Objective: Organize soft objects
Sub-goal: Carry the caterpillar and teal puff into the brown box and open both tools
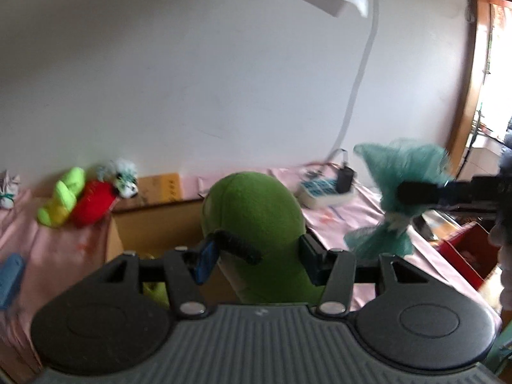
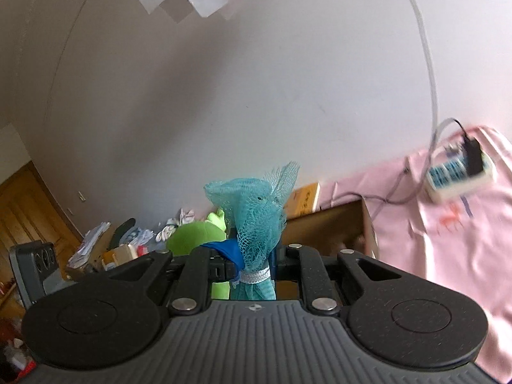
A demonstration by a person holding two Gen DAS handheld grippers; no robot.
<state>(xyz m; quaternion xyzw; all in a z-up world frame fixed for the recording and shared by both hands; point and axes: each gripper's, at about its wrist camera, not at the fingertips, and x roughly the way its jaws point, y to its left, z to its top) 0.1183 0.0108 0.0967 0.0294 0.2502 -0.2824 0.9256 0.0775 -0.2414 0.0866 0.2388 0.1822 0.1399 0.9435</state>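
Note:
A big green plush toy (image 1: 252, 214) fills the gap of my left gripper (image 1: 259, 251), whose pads press into both its sides and hold it off the surface. A teal mesh bath pouf (image 2: 256, 217) with a white cord band is pinched at its waist in my right gripper (image 2: 252, 264), which is shut on it. In the left wrist view that teal mesh bath pouf (image 1: 396, 192) hangs at the right, with the right gripper (image 1: 416, 192) clamped across it. The right wrist view shows the green plush toy (image 2: 188, 240) just left of the pouf.
An open cardboard box (image 1: 153, 224) sits between pink cloth-covered surfaces (image 1: 345, 220). On the left cloth lie lime (image 1: 64, 198), red (image 1: 92, 206) and white-green (image 1: 124, 180) soft toys. A power strip (image 1: 323, 188) with a plugged cord rests at the back right. A red box (image 1: 464, 249) is low right.

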